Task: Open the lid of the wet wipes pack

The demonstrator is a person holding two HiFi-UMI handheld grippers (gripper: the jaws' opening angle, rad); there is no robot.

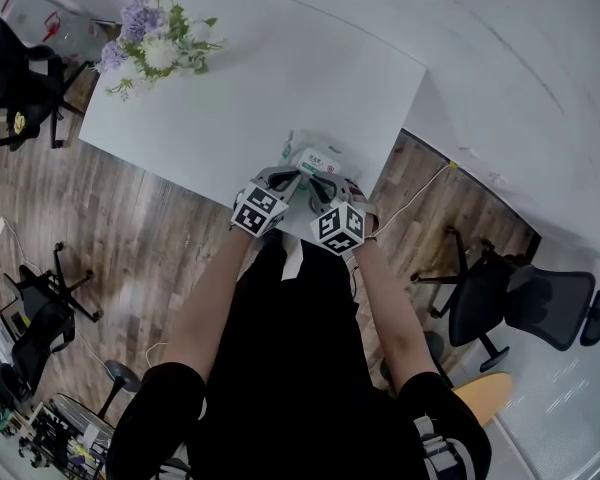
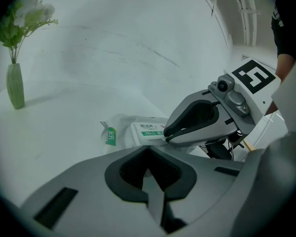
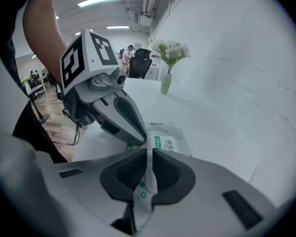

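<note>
The wet wipes pack (image 1: 315, 159) is white with green print and lies at the near edge of the white table (image 1: 260, 78). In the right gripper view, my right gripper (image 3: 149, 154) is shut on the crimped end of the pack (image 3: 172, 137), with wrapper pinched between its pads. My left gripper (image 3: 138, 141) comes in from the left, jaws together, its tip down on the pack beside the label. In the left gripper view, my left gripper (image 2: 148, 149) shows nothing between its jaws, the pack (image 2: 133, 130) lies just beyond, and the right gripper (image 2: 166, 136) bites its edge. The head view shows both grippers, left (image 1: 288, 176) and right (image 1: 315, 183), over the pack.
A vase of white and purple flowers (image 1: 160, 48) stands at the table's far left corner. Office chairs (image 1: 520, 303) stand on the wood floor to the right, and another chair (image 1: 20, 78) at the far left. A white wall runs behind the table.
</note>
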